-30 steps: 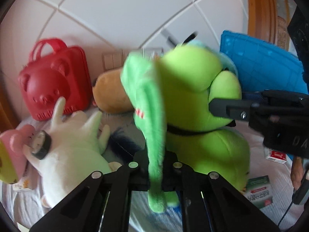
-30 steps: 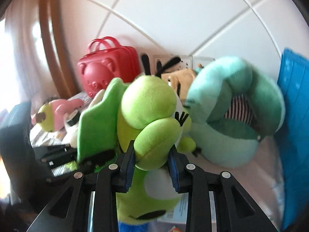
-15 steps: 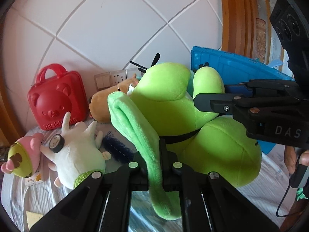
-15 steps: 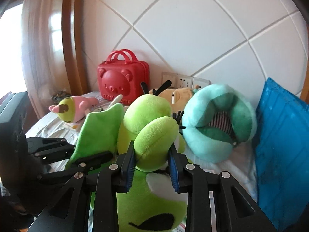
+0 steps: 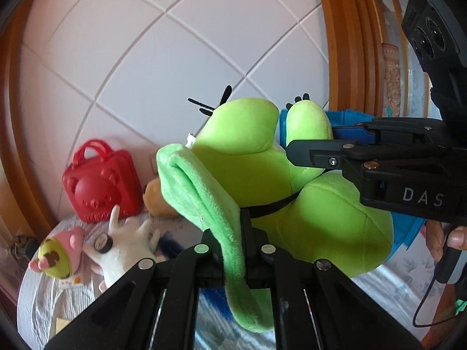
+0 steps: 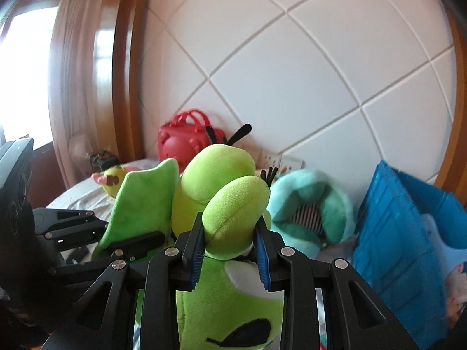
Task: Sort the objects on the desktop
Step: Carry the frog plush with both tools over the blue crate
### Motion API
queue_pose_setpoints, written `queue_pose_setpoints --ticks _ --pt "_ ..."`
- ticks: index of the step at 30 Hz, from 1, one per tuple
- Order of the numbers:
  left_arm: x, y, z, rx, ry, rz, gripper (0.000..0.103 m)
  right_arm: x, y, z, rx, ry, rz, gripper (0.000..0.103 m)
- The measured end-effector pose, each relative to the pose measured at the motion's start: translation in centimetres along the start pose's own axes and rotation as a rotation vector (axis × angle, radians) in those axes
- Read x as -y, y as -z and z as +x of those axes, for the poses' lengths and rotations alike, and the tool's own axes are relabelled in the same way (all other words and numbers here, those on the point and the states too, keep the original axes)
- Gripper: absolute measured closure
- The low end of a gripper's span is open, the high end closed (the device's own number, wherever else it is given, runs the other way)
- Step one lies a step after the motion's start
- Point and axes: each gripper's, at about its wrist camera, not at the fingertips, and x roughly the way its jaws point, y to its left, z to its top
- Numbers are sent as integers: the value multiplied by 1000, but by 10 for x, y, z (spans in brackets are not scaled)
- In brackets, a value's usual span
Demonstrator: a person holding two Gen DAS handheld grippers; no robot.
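A lime-green frog plush hangs in the air between both grippers. My left gripper is shut on its flat green cape flap. My right gripper is shut on one bulging eye of the plush, blue pads pressed on both sides. The right gripper also shows in the left wrist view, and the left gripper in the right wrist view. The plush's body hangs below the right fingers.
On the bed below lie a red bear case, a white plush, a pink-and-yellow plush and a tan plush. A teal plush lies beside a blue crate at the right. A tiled wall stands behind.
Both grippers have lifted the green plush higher above the bed. The toys below look smaller and lower, and more wall shows. Both grips are unchanged.
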Motion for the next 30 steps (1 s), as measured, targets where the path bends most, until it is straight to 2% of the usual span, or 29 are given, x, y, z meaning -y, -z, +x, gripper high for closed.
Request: queue_pose_setpoints --ticks 11,16,22,30 --pt "33 -60 -20 100 137 82 97 25 -35 -65 89 146 48 73" --pt "61 -93 -28 139 185 123 97 42 -45 -106 156 209 79 73" --pt "113 -135 -25 189 227 161 97 88 -58 -151 199 280 102 73" --pt "212 -196 2 241 254 197 97 191 -83 -197 222 377 104 73"
